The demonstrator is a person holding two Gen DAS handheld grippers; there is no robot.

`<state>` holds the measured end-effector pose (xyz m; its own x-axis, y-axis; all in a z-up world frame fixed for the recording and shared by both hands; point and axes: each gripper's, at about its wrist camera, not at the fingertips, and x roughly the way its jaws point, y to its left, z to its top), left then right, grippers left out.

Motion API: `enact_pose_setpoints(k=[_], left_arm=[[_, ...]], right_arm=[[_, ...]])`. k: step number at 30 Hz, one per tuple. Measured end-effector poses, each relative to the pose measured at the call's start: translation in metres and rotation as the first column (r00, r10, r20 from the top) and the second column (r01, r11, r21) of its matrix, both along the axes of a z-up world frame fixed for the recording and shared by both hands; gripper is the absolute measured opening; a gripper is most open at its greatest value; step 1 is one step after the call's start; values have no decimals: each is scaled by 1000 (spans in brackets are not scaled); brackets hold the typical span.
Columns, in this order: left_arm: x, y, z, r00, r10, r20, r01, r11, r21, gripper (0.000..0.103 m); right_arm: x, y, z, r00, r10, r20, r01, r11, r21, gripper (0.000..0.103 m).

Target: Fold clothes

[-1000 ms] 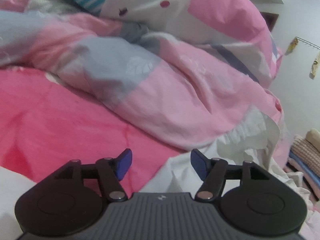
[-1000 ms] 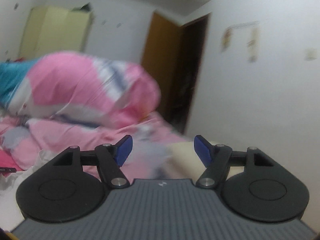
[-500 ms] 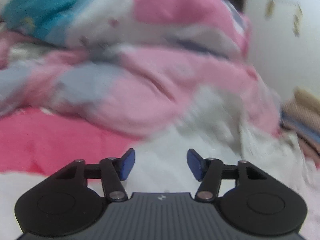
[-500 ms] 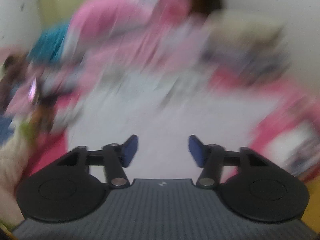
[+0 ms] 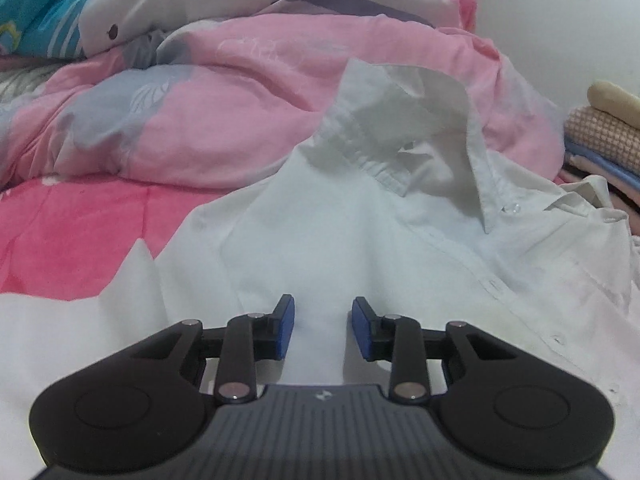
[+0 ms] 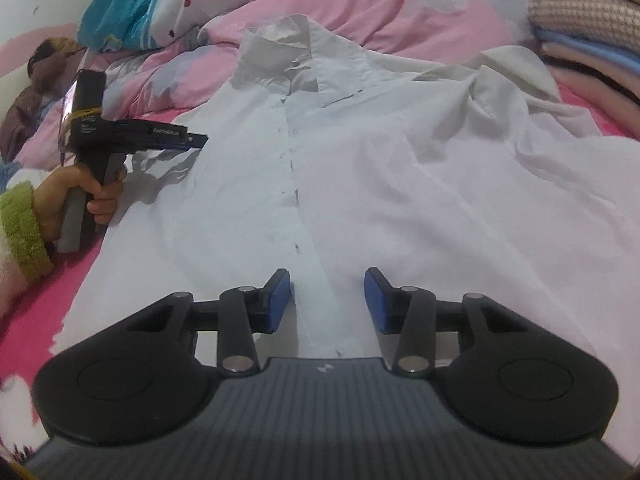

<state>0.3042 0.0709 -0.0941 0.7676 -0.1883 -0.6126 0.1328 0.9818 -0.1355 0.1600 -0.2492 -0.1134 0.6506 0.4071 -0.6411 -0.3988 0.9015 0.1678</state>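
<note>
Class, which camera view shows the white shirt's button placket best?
The right wrist view: the button placket runs visibly from the collar down toward the jaws. The left wrist view catches only a short angled stretch with a few buttons.

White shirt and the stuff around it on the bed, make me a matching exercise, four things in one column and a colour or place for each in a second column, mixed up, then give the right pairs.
Things:
1. white shirt
2. quilt
3. left gripper
4. stack of folded fabrics

Descriptions:
A. pink with grey patches, bunched behind the collar
B. held by a hand in a green cuff, at the shirt's edge
C. spread front-up on the bed, buttoned
D. piled at the far right edge of the bed

Pairs: 1-C, 2-A, 3-B, 4-D
</note>
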Motion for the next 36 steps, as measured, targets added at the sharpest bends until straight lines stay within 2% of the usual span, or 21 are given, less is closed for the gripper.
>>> enact_pose_setpoints(k=[2, 5, 13, 19, 23, 26, 29, 33, 36], left_arm=[[1, -2, -1, 1000, -2, 6, 2, 1000, 9, 33], [2, -7, -2, 1000, -9, 14, 8, 1000, 29, 34], [7, -32, -1, 997, -68, 28, 62, 985, 160, 36], [10, -51, 0, 993, -113, 33, 100, 961, 257, 37], [15, -64, 3, 989, -144, 43, 124, 942, 312, 36], [22, -73, 7, 984, -170, 60, 140, 930, 340, 36], [29, -83, 12, 978, -196, 77, 155, 916, 369, 37], [38, -96, 18, 968, -231, 98, 173, 896, 408, 38], [47, -108, 11, 962, -257, 93, 188, 868, 459, 39]], right_arm=[[-4, 4, 0, 1000, 15, 18, -14, 1000, -27, 12], [-11, 6, 2, 999, -3, 45, 5, 999, -48, 1], [-18, -9, -2, 996, -92, 8, 91, 994, 55, 1], [-37, -12, 4, 993, -99, 70, 93, 992, 82, 7], [-58, -9, 14, 990, -11, 142, -3, 996, 91, 8], [-62, -3, 11, 992, 56, 111, -64, 996, 68, 8], [-55, 2, 4, 997, 71, 41, -74, 995, 62, 8], [-61, -6, 14, 996, 17, 85, -24, 996, 80, 8], [-57, -29, 12, 995, -85, 57, 76, 987, 141, 8]])
